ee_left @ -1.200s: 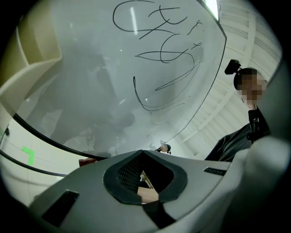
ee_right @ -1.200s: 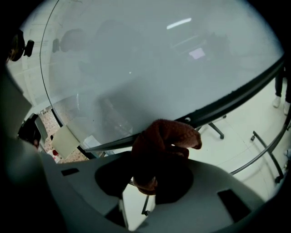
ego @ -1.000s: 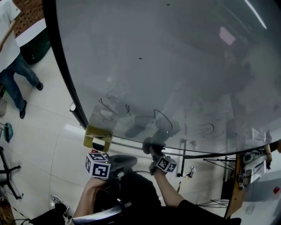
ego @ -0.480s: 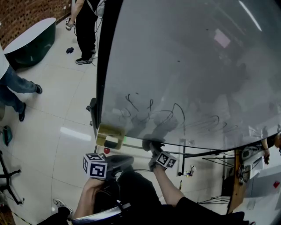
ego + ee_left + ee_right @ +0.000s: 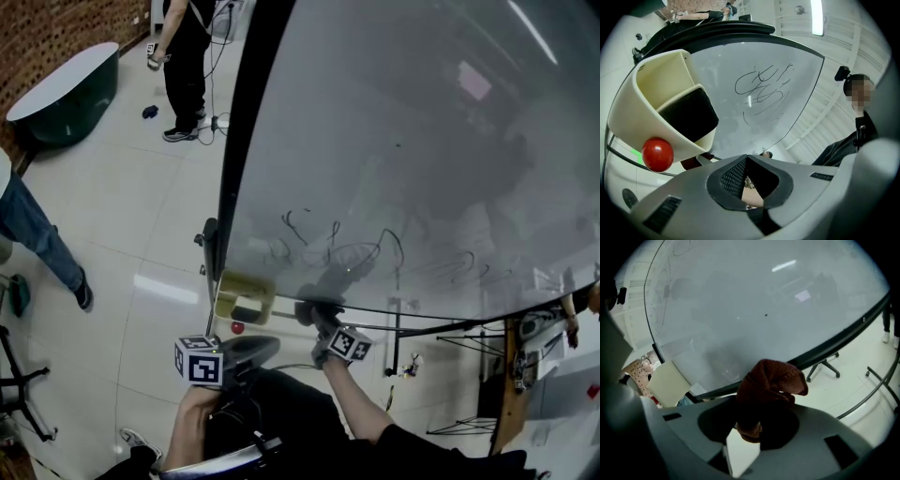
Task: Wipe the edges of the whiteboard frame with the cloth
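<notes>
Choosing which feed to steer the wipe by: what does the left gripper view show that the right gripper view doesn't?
Left only: a dark block sitting in the cream holder and a ceiling light strip, beyond the shut left gripper. Right only: the brown cloth clamped in the right gripper, and a chair base on the floor. Both: the whiteboard, its black frame and the cream holder.

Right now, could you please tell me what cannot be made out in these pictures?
- Whether the cloth touches the frame: the cloth itself covers that spot in the right gripper view, and the head view shows it too small.
- Top and right edges of the whiteboard: cut off by the head view's border.
- The scribbles: loose strokes, not readable in any view.
- The dark block in the cream holder: only one face shows.
</notes>
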